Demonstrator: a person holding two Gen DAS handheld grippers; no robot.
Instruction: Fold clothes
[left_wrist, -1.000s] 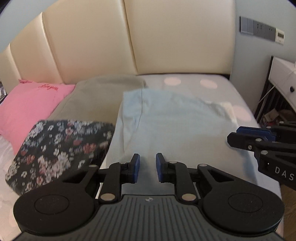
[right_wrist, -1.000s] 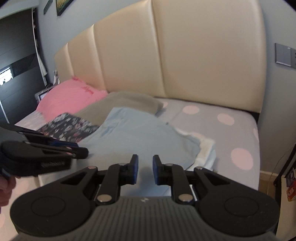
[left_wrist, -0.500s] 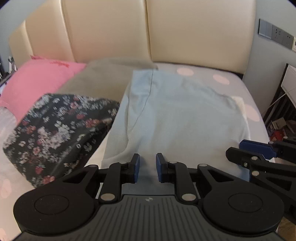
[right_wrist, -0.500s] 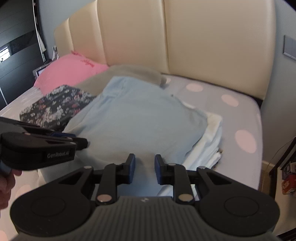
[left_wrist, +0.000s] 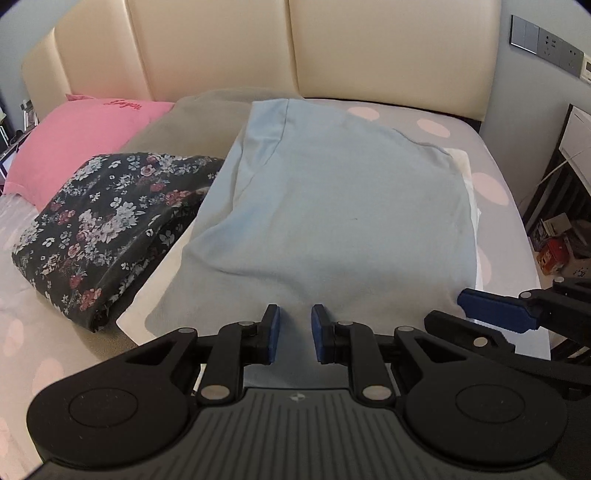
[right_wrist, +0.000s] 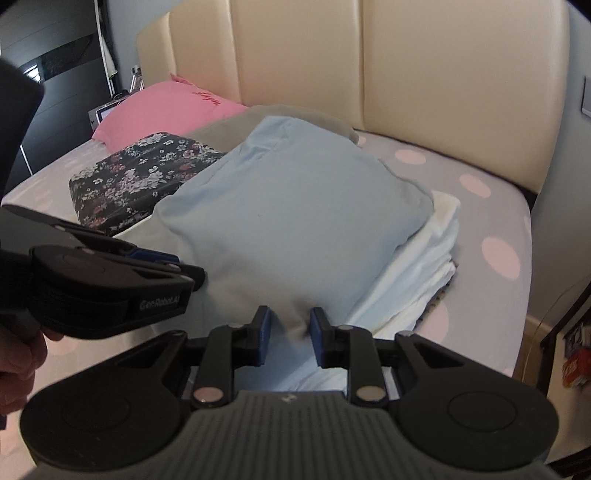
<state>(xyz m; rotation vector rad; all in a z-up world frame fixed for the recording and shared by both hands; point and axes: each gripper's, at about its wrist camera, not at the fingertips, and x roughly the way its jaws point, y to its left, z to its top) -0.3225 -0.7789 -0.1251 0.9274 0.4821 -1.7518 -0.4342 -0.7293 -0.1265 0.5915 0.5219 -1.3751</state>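
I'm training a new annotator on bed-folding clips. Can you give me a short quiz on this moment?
1. True or false: the light blue garment lies on top of a stack of white folded clothes.
2. Which item sits directly beside the light blue garment, toward the pink pillow?
A. floral folded fabric
B. a striped towel
C. a red basket
3. Fill in: the right tongs are open with a bunch of ____ cloth between the fingers.

Key:
1. True
2. A, the floral folded fabric
3. light blue; the left tongs are also open, at the garment's near edge.
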